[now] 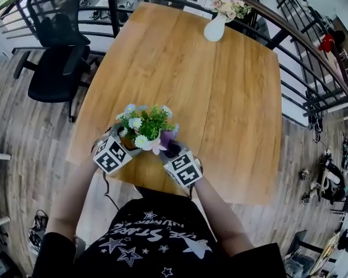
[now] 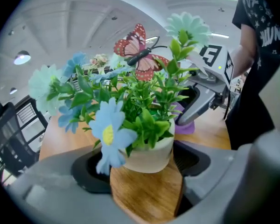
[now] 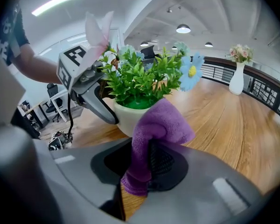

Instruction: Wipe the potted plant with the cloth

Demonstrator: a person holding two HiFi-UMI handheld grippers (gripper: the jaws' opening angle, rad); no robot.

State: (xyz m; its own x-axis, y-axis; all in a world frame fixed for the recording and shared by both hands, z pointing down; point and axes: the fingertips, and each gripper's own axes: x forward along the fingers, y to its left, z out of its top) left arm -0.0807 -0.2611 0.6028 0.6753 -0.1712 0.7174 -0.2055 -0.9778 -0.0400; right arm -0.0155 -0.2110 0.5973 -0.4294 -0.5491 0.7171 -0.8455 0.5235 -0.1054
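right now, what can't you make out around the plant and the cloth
- Pot: in the head view its leaves hide nearly all of it.
- Cloth: the head view shows only a purple scrap behind the leaves.
- Pot's left wall, left gripper view: a blue flower covers it.
- Far bouquet, head view: too small for detail.

Only legible txt: "STARS" on person's black shirt (image 1: 156, 242); other print unclear.

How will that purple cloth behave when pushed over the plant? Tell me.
Likely floppy: the cloth folds and droops from the right claw. Its fuzzy pile probably drags over the potted plant rather than slipping.
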